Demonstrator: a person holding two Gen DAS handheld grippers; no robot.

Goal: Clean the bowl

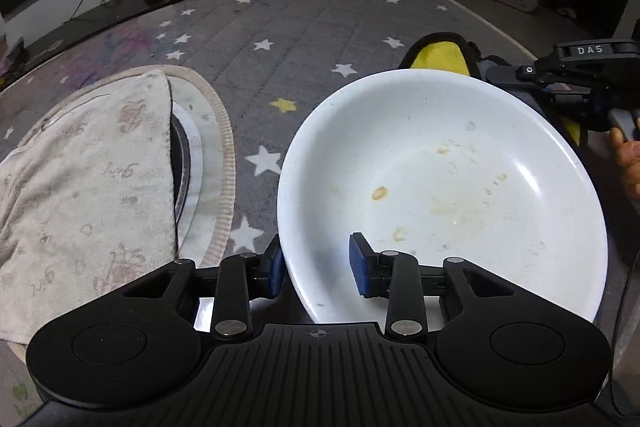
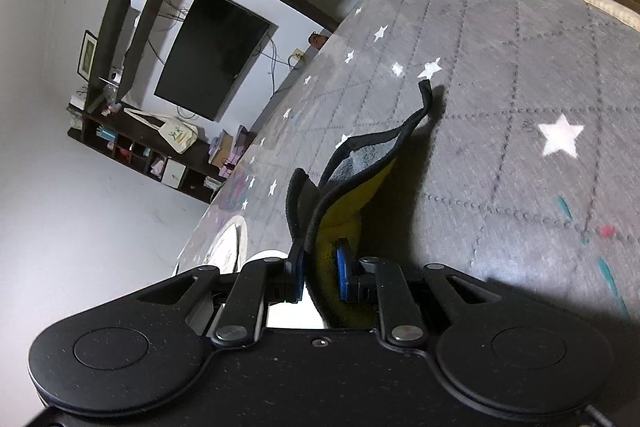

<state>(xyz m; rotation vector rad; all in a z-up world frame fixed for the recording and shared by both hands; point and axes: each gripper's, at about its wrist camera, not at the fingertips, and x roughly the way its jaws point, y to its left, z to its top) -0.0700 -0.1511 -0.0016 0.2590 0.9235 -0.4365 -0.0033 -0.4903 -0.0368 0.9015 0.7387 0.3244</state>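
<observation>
A white bowl [image 1: 440, 187] with brown food stains inside is tilted up, and my left gripper [image 1: 318, 267] is shut on its near rim, one blue pad outside and one inside. My right gripper [image 2: 318, 275] is shut on a yellow cloth with black trim [image 2: 344, 203] and holds it above the grey star-patterned mat. In the left wrist view the cloth [image 1: 438, 57] and the right gripper's body show just behind the bowl's far rim. A small part of the bowl [image 2: 288, 311] shows under the right gripper.
A beige towel [image 1: 80, 187] lies over a round dish with a ribbed rim [image 1: 224, 163] at the left. The grey starred mat [image 1: 300, 27] covers the table. A TV, shelves and a red stool stand beyond.
</observation>
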